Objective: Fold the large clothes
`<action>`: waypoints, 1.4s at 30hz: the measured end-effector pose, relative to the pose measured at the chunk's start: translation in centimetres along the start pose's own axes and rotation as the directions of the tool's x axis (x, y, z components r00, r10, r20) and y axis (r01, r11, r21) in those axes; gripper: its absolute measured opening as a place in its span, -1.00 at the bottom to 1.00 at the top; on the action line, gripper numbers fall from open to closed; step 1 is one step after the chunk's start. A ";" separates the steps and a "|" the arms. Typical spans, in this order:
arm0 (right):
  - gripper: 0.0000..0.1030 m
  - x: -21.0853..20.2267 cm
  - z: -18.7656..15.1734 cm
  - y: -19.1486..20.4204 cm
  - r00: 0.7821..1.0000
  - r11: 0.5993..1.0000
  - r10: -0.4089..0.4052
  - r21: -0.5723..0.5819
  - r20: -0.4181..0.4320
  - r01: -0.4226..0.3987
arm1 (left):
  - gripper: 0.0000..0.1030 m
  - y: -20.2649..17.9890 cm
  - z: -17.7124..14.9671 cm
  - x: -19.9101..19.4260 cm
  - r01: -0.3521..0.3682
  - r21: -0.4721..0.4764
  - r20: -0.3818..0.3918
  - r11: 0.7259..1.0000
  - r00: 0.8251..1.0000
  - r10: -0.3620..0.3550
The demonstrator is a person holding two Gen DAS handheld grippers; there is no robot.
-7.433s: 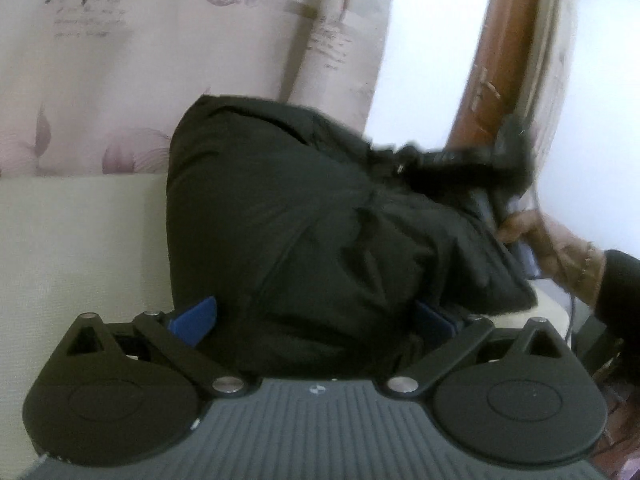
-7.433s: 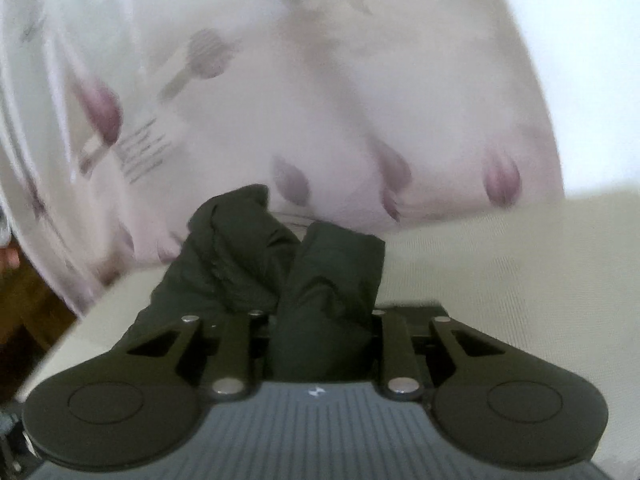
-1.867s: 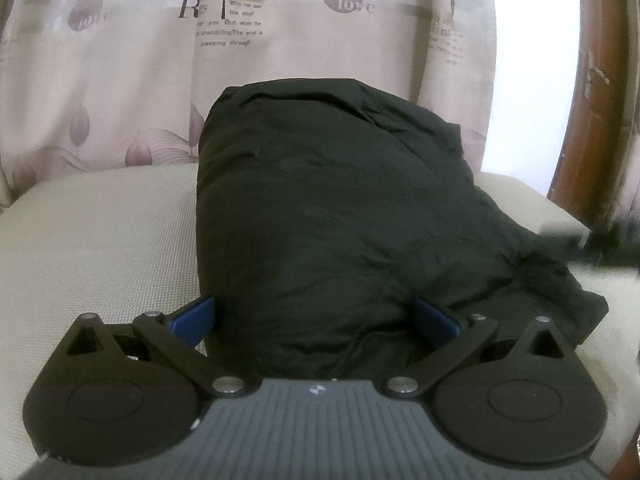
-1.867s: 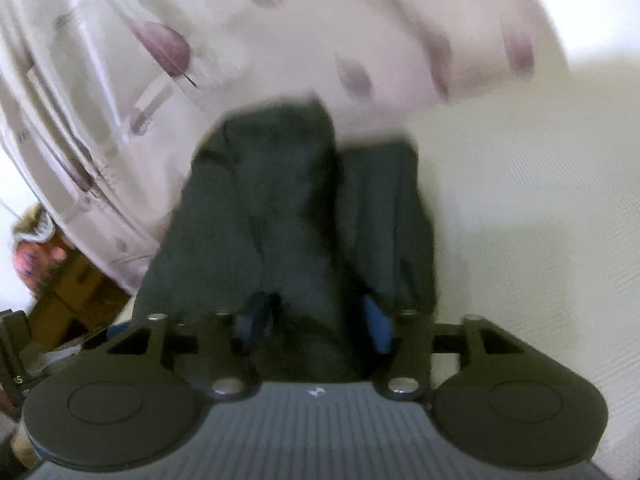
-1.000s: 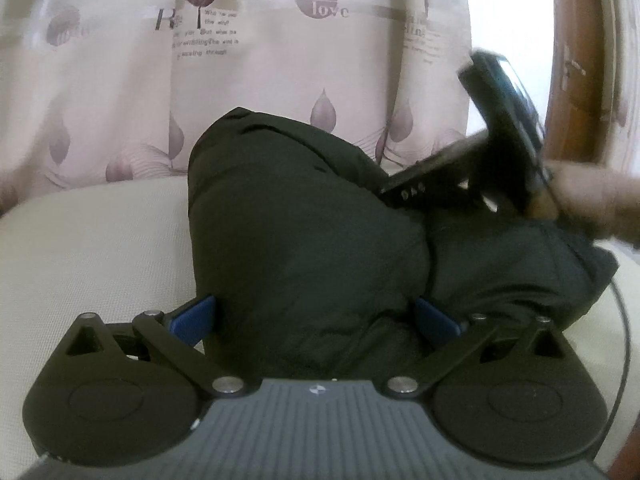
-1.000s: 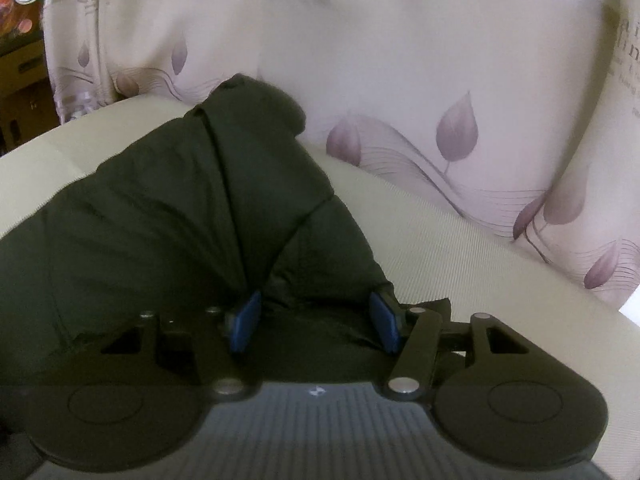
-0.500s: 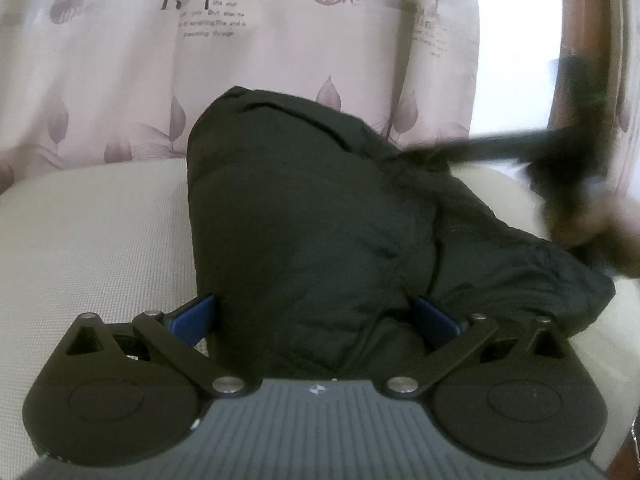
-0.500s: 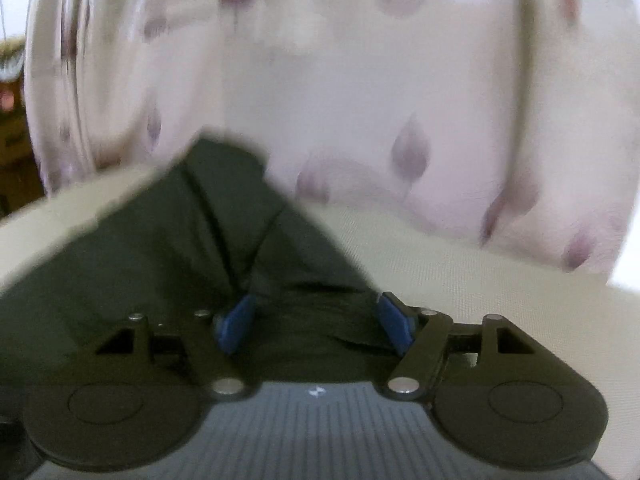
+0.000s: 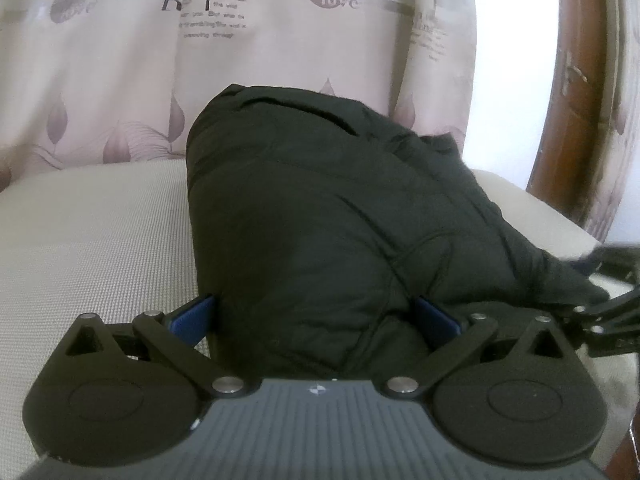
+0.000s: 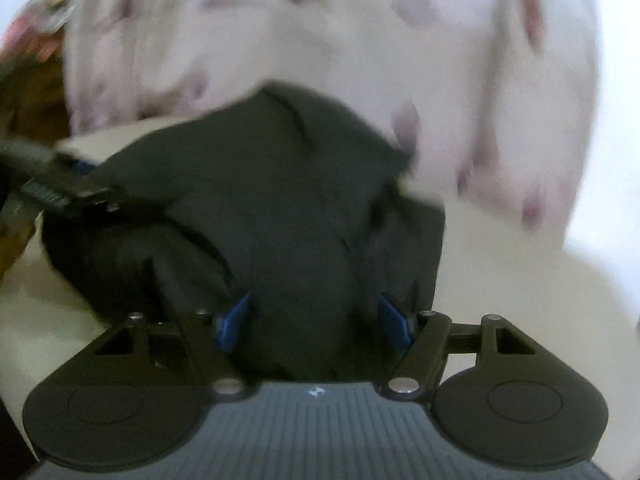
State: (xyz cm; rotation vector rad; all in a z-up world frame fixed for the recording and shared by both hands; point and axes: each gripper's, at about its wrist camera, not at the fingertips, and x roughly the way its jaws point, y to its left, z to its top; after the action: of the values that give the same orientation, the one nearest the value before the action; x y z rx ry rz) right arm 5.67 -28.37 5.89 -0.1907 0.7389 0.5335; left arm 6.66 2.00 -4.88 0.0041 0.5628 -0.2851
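Fingers: left gripper (image 9: pixel 314 318), two blue pads (image 9: pixel 192 317) set wide, a thick bulge of dark fabric filling the gap; whether they pinch it or merely straddle it cannot be told. Right gripper (image 10: pixel 314 320), two blue pads (image 10: pixel 234 320) likewise spread around a fold of the same cloth; that view is blurred, grasp not determinable.

Item: one bulky black padded jacket (image 9: pixel 328 208), quilted, bundled into a rounded heap. Location: lying on the cream woven cushion (image 9: pixel 92 232), in front of the pale leaf-printed curtain (image 9: pixel 248 40).

Handling, judged: soft, puffy, springy; likely light for its bulk, with a smooth shell that may slip. It will tend to puff back open after folding. Best held at a seam, hem or doubled edge, not the smooth padded face.

Count: jacket, one; grippers, two; cushion, one; curtain, one.
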 end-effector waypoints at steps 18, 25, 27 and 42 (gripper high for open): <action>0.97 -1.5 -1.0 -5.5 0.991 0.877 0.084 0.463 0.105 -0.124 | 1.00 -0.2 -0.6 0.2 -0.021 -0.025 -0.010 0.999 1.000 0.021; 1.00 1.1 0.8 -9.3 0.992 0.800 0.115 0.586 0.057 -0.127 | 1.00 -0.4 -0.4 0.2 -0.023 -0.016 -0.024 1.000 0.999 0.023; 1.00 2.8 0.7 -9.8 0.987 0.772 0.154 0.619 0.034 -0.142 | 1.00 -0.4 -0.4 0.2 -0.024 -0.015 -0.028 1.000 0.999 0.024; 1.00 8.3 0.6 -10.9 0.945 0.735 0.325 0.640 -0.041 -0.226 | 1.00 0.5 0.7 -0.1 0.032 -0.033 -0.059 0.999 0.998 -0.034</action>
State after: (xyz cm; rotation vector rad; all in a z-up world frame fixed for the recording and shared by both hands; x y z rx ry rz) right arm 16.83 -34.16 0.44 0.5271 1.0676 0.5288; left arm 7.06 2.42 -4.24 -0.0281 0.6275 -0.3086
